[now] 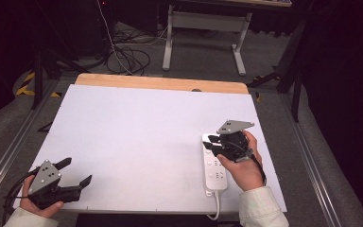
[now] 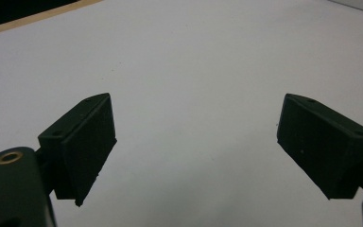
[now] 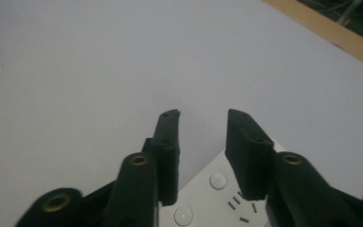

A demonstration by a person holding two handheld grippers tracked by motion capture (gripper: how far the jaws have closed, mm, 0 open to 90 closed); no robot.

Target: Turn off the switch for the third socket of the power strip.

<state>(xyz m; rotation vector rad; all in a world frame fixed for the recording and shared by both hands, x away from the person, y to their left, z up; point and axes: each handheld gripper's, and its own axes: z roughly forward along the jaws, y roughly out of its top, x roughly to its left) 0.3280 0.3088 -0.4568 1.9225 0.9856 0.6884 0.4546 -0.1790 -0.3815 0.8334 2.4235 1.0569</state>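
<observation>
- The power strip (image 1: 215, 165) lies near the right edge of the table (image 1: 137, 132), long axis running near to far, its cord trailing off the near edge.
- The right gripper (image 1: 216, 141) hovers over the strip's far end, jaws parted a little and holding nothing (in its own view the strip's corner and round buttons sit just under the jaws).
- The left gripper (image 1: 75, 171) rests at the near left corner, well apart from the strip, jaws spread wide and empty.
- The right hand (image 1: 244, 165) is clearly the nearer one.
- Whether the right jaws touch the strip is hard to tell; the hand hides part of its right side.
</observation>
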